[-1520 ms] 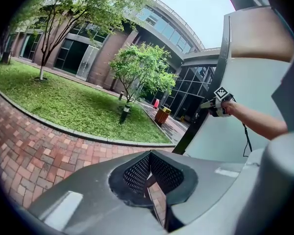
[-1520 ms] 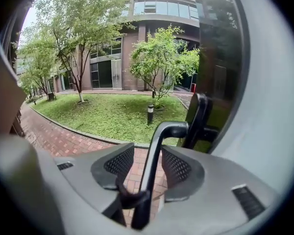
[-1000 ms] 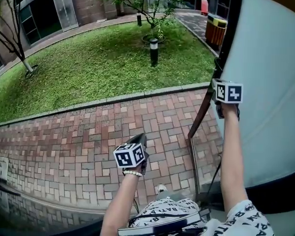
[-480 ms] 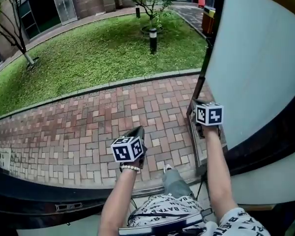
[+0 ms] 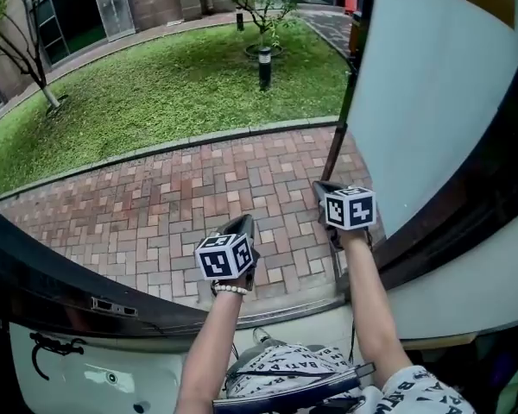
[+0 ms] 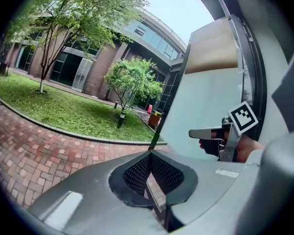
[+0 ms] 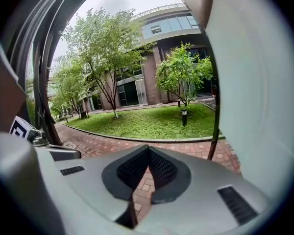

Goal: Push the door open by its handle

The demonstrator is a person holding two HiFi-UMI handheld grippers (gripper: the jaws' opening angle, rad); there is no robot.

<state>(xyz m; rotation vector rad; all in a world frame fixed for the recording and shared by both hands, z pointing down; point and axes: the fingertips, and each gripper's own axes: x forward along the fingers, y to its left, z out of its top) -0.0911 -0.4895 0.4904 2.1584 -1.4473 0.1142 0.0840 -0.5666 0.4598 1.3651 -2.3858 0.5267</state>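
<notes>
The pale door (image 5: pixel 432 102) stands swung outward on the right, its dark edge (image 5: pixel 344 102) slanting down to the brick path. A dark band (image 5: pixel 466 222) crosses the door low down; I cannot tell whether it is the handle. My right gripper (image 5: pixel 321 185) hangs shut and empty just left of the door, apart from it. My left gripper (image 5: pixel 244 221) is shut too, holding nothing, over the paving. In the left gripper view its jaws (image 6: pixel 149 153) meet, with the right gripper (image 6: pixel 193 132) ahead beside the door (image 6: pixel 206 106). The right gripper view shows its jaws (image 7: pixel 148 148) together.
Red brick paving (image 5: pixel 181 205) lies ahead, then a kerb and a lawn (image 5: pixel 173 93) with a bollard lamp (image 5: pixel 264 65) and trees. A dark-edged white panel (image 5: pixel 112 378) with a black lever (image 5: pixel 52 349) fills the lower left. A building stands beyond.
The right gripper has dropped from the door's edge and drawn back toward the left one. The view has shifted, and the dark-edged white panel has risen into the lower left.
</notes>
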